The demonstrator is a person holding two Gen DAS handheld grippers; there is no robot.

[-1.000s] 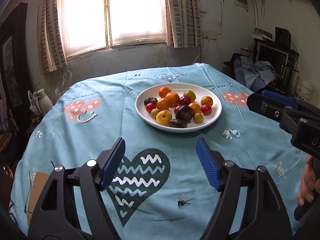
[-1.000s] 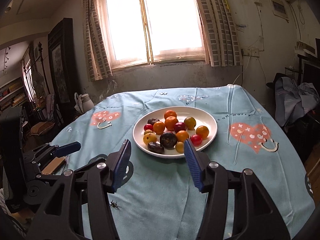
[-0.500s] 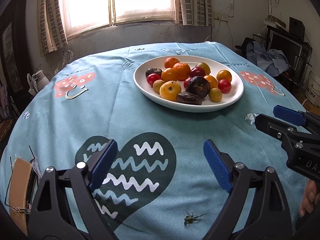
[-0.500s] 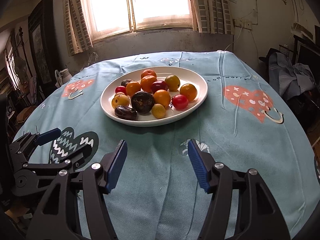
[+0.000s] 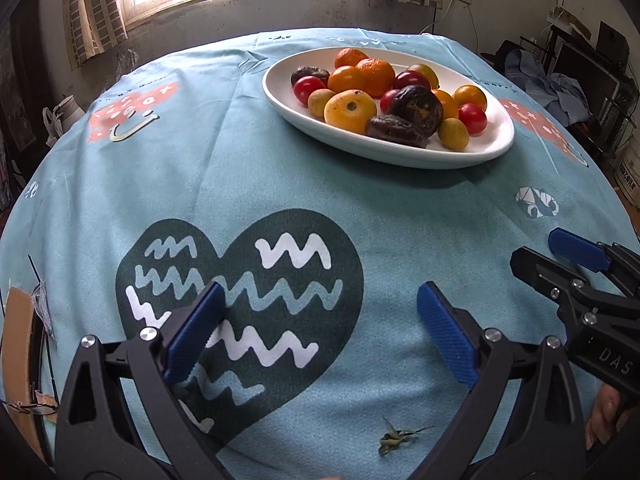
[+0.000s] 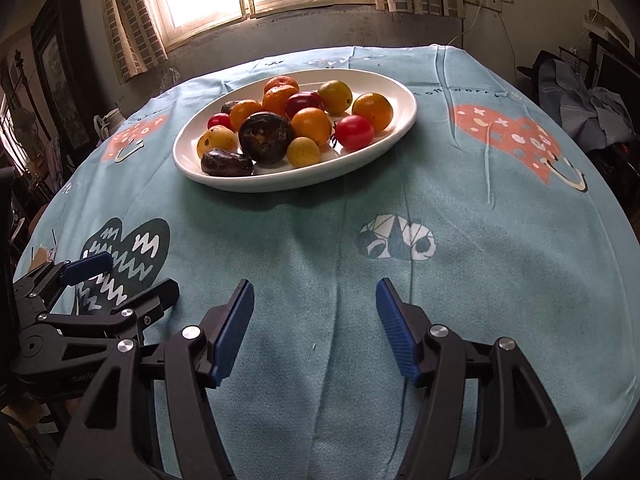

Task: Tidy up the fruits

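Two black hand-held grippers with blue ribbed pads hang low over a round table covered with a light blue printed cloth [image 5: 224,168]. The left gripper [image 5: 320,332] has its jaws opening, already very wide, and nothing is between them; under it lies the dark heart print with white zigzag lines [image 5: 248,304]. The right gripper [image 6: 316,328] stands about half open and is also empty, with only bare cloth between its pads. Both point down and forward at the table.

Ahead of both grippers, well apart from the fingertips, sits the white oval ceramic plate [image 6: 360,148] heaped with small fruits. From the left gripper the plate is ahead and to the right, and its long axis runs from the far left to the near right. From the right gripper it is ahead and slightly to the left, with the long axis rising from near left to far right.

On the plate's near side lies an elongated dark purple fruit [image 6: 226,163], long axis roughly along the rim, touching a round dark wrinkled fruit [image 6: 266,136]. Around them are orange mandarins [image 6: 280,94], red cherry tomatoes [image 6: 354,131] and small yellow fruits [image 6: 303,152].

A dry green stem scrap [image 5: 396,436] lies on the cloth just below the left gripper's right finger.
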